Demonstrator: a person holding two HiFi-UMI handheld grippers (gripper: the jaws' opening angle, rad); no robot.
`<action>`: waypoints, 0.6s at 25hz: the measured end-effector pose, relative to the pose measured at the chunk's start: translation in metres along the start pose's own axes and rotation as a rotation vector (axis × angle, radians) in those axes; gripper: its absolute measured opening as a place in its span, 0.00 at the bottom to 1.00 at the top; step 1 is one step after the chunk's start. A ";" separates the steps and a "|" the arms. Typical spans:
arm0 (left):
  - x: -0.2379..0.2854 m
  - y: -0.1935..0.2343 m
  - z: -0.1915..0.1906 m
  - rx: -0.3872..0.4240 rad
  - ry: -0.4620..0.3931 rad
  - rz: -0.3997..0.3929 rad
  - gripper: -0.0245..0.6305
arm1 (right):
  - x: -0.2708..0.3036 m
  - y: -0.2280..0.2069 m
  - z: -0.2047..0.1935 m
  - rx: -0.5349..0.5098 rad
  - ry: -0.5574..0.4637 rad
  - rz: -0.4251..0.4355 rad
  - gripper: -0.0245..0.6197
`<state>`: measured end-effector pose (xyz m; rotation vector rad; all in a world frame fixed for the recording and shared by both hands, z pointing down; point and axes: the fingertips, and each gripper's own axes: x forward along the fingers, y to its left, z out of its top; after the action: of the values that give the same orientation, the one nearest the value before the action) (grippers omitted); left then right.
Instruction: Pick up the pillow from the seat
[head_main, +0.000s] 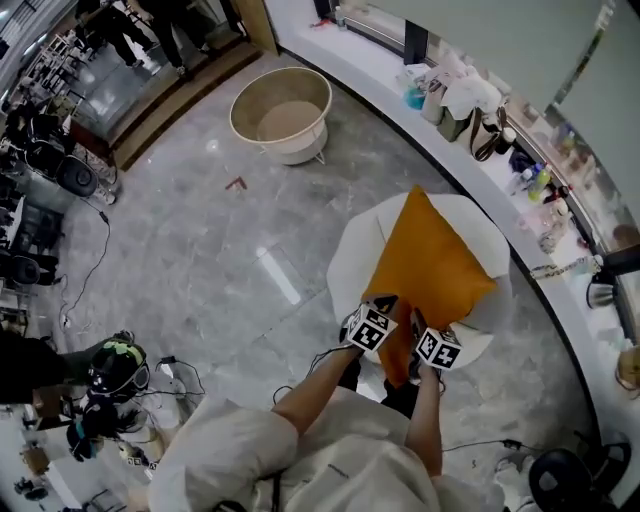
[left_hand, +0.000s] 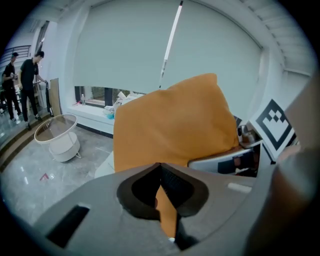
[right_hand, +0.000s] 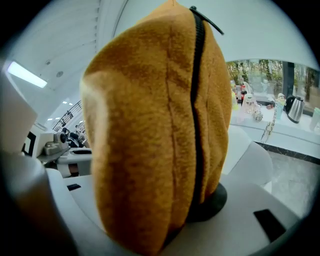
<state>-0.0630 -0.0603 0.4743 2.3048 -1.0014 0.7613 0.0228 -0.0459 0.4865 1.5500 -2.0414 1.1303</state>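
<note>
The orange pillow is held above the white round seat, its near end raised and its far corner pointed toward the window surface. Whether that far corner touches the seat cannot be told. A fleecy cover and a dark zipper along one edge are seen in the right gripper view.

The pillow is judged to be light, soft and easily squashed. It is not fragile, and its nap is unlikely to slip. A single pinch is expected to let it droop and swing, so hold is best taken at two places along one edge or on adjacent corners.

That is how it is gripped. The left hand-held gripper is closed on a thin fold of the orange fabric, its jaws almost together. The right hand-held gripper is clamped on the thick zippered edge, its jaws kept partly apart by the stuffing.

On the grey marble floor, well apart, a beige round tub chair is seen.
</note>
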 end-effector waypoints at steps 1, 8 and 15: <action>-0.004 0.003 0.007 0.000 -0.011 0.004 0.05 | 0.000 0.005 0.003 -0.008 0.003 -0.001 0.43; -0.029 0.013 0.026 -0.054 -0.031 0.015 0.05 | -0.009 0.024 0.018 -0.034 0.009 -0.058 0.43; -0.039 0.038 0.050 -0.072 -0.060 0.032 0.05 | 0.005 0.031 0.024 -0.057 0.020 -0.121 0.43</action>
<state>-0.1001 -0.0954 0.4214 2.2666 -1.0775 0.6606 -0.0025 -0.0646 0.4626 1.6043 -1.9218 1.0298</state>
